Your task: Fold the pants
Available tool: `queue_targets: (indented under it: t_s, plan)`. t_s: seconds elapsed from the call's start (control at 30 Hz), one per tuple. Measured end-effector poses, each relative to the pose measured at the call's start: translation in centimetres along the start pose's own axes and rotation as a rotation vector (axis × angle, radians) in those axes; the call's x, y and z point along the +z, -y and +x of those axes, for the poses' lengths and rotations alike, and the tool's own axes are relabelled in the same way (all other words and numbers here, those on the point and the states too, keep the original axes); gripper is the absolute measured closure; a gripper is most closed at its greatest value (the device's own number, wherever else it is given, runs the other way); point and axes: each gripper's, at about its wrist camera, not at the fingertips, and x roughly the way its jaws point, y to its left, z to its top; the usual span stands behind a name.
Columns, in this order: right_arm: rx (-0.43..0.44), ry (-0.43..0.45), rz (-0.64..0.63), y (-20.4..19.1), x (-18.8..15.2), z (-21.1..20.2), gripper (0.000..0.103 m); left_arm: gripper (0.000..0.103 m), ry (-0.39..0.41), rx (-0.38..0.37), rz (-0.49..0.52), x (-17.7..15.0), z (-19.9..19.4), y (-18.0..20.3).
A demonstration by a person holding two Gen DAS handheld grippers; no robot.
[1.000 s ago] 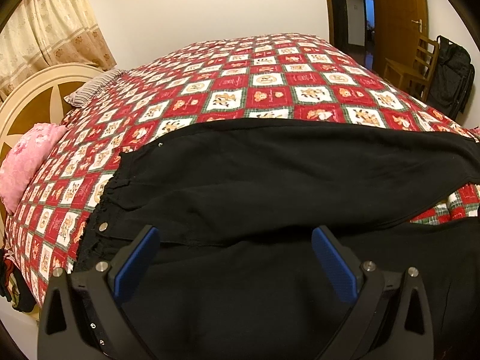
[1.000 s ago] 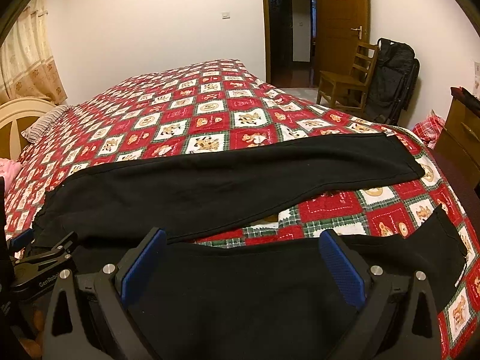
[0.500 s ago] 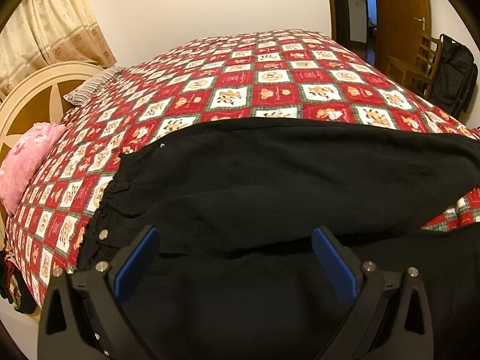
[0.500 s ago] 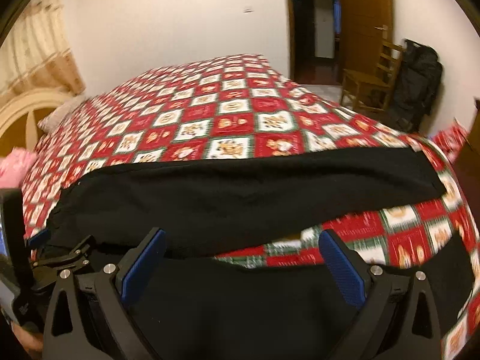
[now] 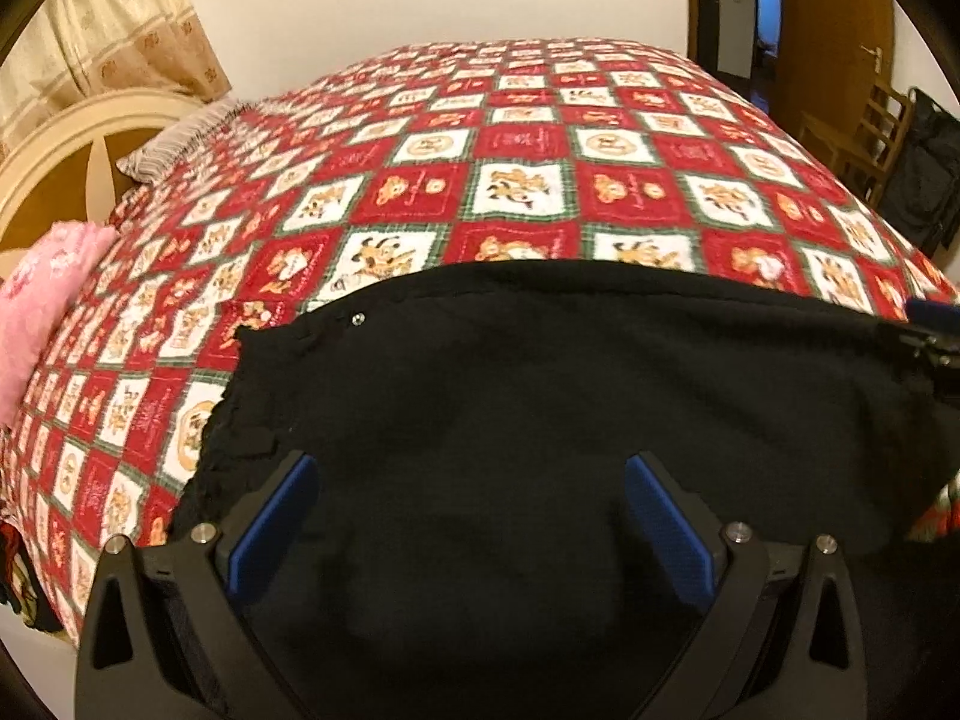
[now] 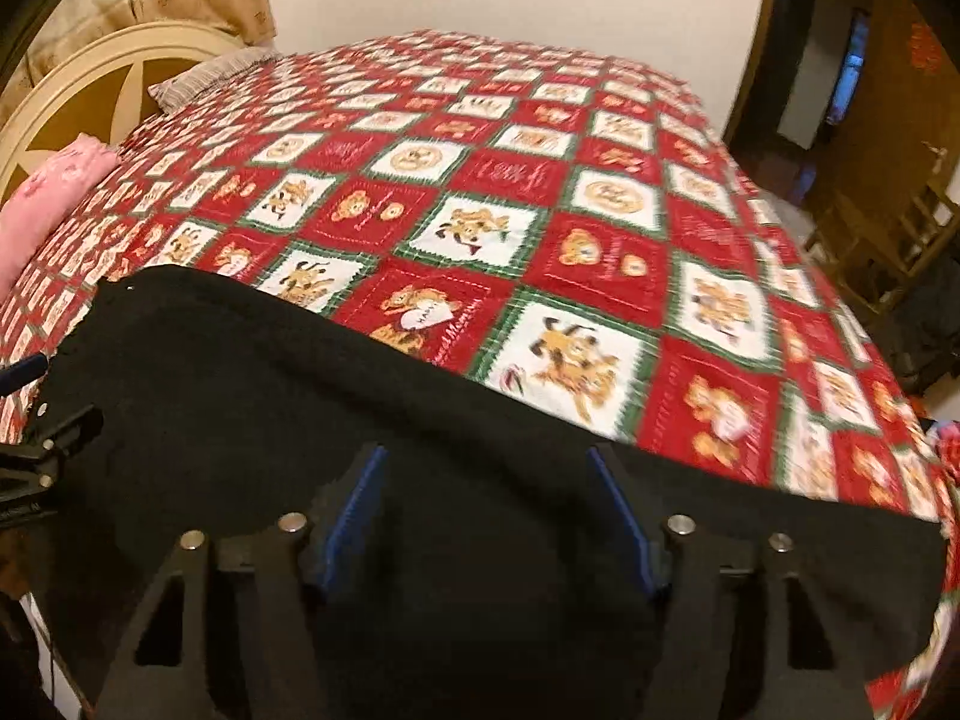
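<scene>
Black pants (image 5: 540, 396) lie spread across the near edge of the bed, on a red, white and green checked quilt (image 5: 516, 138) printed with cartoon figures. Waistband end sits to the left in the left wrist view, edge gathered and rumpled; one small metal snap (image 5: 358, 318) shows near the upper corner of it. Cloth fills the lower half of both views.

Left gripper (image 5: 468, 516): jaws spread wide, blue pads facing each other, black cloth beneath and between them. Pads not pressing on anything that can be seen. Whether the tips touch the cloth cannot be told.

Right gripper (image 6: 489, 516): jaws closing, blue pads narrower apart than the left pair. Pants cloth lies in the gap between them, but the pads do not yet pinch it as far as the blurred view shows. Its tip also appears at the far right edge of the left wrist view, at the edge of the cloth.

Surroundings: cream and brown headboard (image 6: 78, 96) at left, pink pillow (image 5: 42, 300) and a striped pillow (image 5: 174, 144) beside it, patterned curtain (image 5: 102, 30) above. Wooden chair (image 5: 870, 138) and a dark bag (image 5: 927, 180) at far right, past an open doorway (image 6: 840, 60)
</scene>
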Motion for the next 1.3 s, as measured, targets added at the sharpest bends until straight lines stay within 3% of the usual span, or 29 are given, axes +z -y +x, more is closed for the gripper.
queue_targets:
  t_s: [0.27,0.33,0.37,0.43,0.47,0.5,0.63,0.77,0.97,1.07,1.13,1.3]
  plan:
    - [0.065,-0.082,-0.082,-0.5,0.7,4.1,0.035,0.0,-0.084,-0.04,-0.063,0.4,3.6,-0.4]
    - [0.052,-0.059,-0.128,-0.9,0.4,4.3,0.035,0.0,-0.12,-0.053,-0.075,0.1,4.4,-0.3]
    - [0.053,-0.043,-0.149,-1.2,0.2,4.2,0.04,0.0,-0.139,-0.054,-0.08,-0.1,4.9,-0.3]
    - [0.066,-0.042,-0.191,-1.9,0.1,4.0,0.064,0.0,-0.154,-0.053,-0.084,-0.2,5.2,-0.4]
    - [0.053,-0.048,-0.221,-2.5,0.1,3.7,0.084,0.0,-0.151,-0.059,-0.087,-0.3,5.1,-0.5]
    - [0.047,-0.058,-0.244,-3.0,0.0,3.5,0.097,0.0,-0.153,-0.056,-0.088,-0.3,4.8,-0.6]
    - [-0.01,-0.017,-0.309,-4.5,-0.6,1.2,0.1,0.0,-0.114,-0.071,-0.099,-0.4,3.1,-1.9]
    - [0.024,0.079,-0.29,-5.1,-2.4,-4.4,0.1,0.0,-0.07,-0.079,-0.113,-0.3,1.1,-4.1]
    - [0.004,0.177,-0.384,-9.3,-9.4,-10.5,0.1,0.0,-0.017,-0.111,-0.167,0.8,-1.8,-8.0]
    - [-0.014,0.215,-0.475,-11.9,-13.6,-11.0,0.1,0.0,-0.03,-0.122,-0.173,2.1,-1.9,-8.4]
    - [-0.012,0.187,-0.496,-13.0,-15.5,-9.9,0.1,0.0,-0.063,-0.135,-0.165,3.1,-1.0,-8.2]
    - [0.006,0.142,-0.493,-13.2,-17.5,-8.4,0.1,0.0,-0.138,-0.137,-0.191,4.0,0.8,-7.7]
